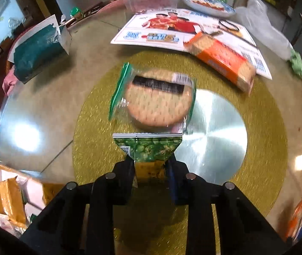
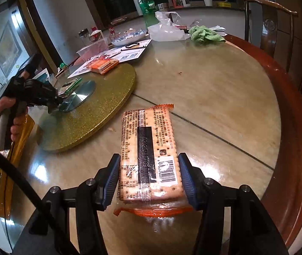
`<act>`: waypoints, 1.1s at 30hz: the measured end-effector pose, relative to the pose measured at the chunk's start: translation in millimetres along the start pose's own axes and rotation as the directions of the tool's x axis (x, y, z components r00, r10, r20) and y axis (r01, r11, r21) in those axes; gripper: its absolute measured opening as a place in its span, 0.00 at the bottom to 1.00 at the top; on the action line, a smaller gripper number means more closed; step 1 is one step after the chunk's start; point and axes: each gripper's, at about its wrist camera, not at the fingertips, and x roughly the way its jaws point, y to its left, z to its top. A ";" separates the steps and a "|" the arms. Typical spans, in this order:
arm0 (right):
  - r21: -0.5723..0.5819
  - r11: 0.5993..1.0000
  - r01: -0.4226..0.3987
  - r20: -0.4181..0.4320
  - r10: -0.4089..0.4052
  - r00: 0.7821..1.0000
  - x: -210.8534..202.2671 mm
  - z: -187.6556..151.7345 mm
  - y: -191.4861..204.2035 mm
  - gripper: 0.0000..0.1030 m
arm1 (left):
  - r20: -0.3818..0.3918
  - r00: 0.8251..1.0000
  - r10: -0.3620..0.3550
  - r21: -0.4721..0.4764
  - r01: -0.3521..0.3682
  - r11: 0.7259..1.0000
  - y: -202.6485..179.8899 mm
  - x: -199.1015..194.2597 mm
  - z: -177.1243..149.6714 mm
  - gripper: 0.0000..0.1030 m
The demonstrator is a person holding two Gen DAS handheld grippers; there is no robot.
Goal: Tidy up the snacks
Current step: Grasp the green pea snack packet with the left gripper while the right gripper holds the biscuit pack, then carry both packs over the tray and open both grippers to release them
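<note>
Left hand-held gripper (image 1: 150,165) pinching a green pea packet (image 1: 148,148) above the gold turntable (image 1: 263,140), round cracker pack (image 1: 157,97) just ahead, right hand-held gripper (image 2: 148,180) clamping a cracker pack (image 2: 148,155) over the surface (image 2: 214,89)

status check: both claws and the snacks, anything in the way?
Left claw shut on green pea packet, above gold turntable. Right claw straddles cracker pack, contact unclear. Round biscuit pack just ahead.
</note>
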 end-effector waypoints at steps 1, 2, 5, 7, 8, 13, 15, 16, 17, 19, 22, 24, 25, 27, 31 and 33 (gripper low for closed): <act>-0.001 1.000 0.001 0.000 -0.001 1.000 0.1 0.1 0.1 0.53 | 0.003 1.000 0.001 0.004 -0.001 1.000 -0.8 -3.1 -6.5 0.25; -0.002 1.000 0.002 -0.001 -0.002 1.000 0.1 0.0 0.2 0.53 | -0.005 1.000 -0.004 0.009 0.004 1.000 -1.3 -8.2 -17.8 0.25; -0.005 1.000 0.007 -0.002 -0.007 1.000 0.4 0.2 0.3 0.53 | -0.042 0.997 -0.058 0.024 0.059 0.998 -3.3 -27.1 -64.7 0.25; -0.009 1.000 0.011 -0.003 -0.011 1.000 0.3 0.1 1.4 0.53 | -0.051 0.994 -0.093 0.044 0.095 0.994 -5.3 -41.6 -101.7 0.25; -0.014 1.000 0.017 -0.004 -0.017 1.000 0.6 0.2 2.3 0.53 | -0.047 0.994 -0.102 0.059 0.104 0.993 -6.6 -51.4 -124.7 0.25; -0.028 0.999 0.033 -0.008 -0.033 0.999 1.9 0.2 4.6 0.53 | -0.019 0.981 -0.194 0.039 0.195 0.980 -7.6 -87.9 -215.8 0.25; -0.033 0.999 0.040 -0.009 -0.041 0.999 2.7 0.5 5.7 0.53 | -0.003 0.974 -0.228 0.019 0.228 0.973 -9.3 -96.6 -240.2 0.25; -0.036 0.998 0.046 -0.010 -0.046 0.999 2.9 0.4 6.6 0.53 | 0.010 0.973 -0.230 0.019 0.230 0.973 -11.2 -101.0 -251.5 0.25; -0.037 0.998 0.049 -0.010 -0.050 0.999 2.8 0.4 6.9 0.53 | 0.022 0.975 -0.219 0.023 0.219 0.975 -12.7 -104.2 -258.9 0.25; -0.041 0.998 0.057 -0.011 -0.057 0.998 3.3 0.6 8.0 0.53 | 0.060 0.981 -0.186 0.039 0.183 0.982 -17.6 -109.6 -275.2 0.25; -0.058 0.995 0.078 -0.014 -0.079 0.997 3.7 -0.3 12.1 0.53 | 0.091 0.983 -0.159 0.059 0.154 0.986 -21.8 -113.5 -279.5 0.25; -0.077 0.993 0.094 -0.018 -0.095 0.995 3.2 -2.0 16.5 0.52 | 0.089 0.977 -0.195 0.030 0.194 0.981 -15.5 -113.3 -277.5 0.25; -0.082 0.992 0.099 -0.020 -0.101 0.995 1.3 -4.8 20.3 0.52 | 0.087 0.969 -0.231 0.000 0.231 0.973 -6.4 -114.4 -277.8 0.25; -0.089 0.991 0.101 -0.032 -0.104 0.994 -1.6 -8.6 25.6 0.52 | 0.087 0.943 -0.322 -0.069 0.328 0.942 13.4 -116.1 -277.7 0.25; -0.050 0.999 -0.007 -0.077 0.004 0.997 -10.4 -18.0 35.4 0.52 | 0.173 0.923 -0.345 -0.136 0.369 0.919 40.4 -132.8 -286.9 0.25; -0.037 0.993 -0.108 -0.108 0.103 0.989 -12.0 -23.3 44.1 0.52 | 0.200 0.908 -0.367 -0.162 0.401 0.902 50.5 -140.8 -293.4 0.25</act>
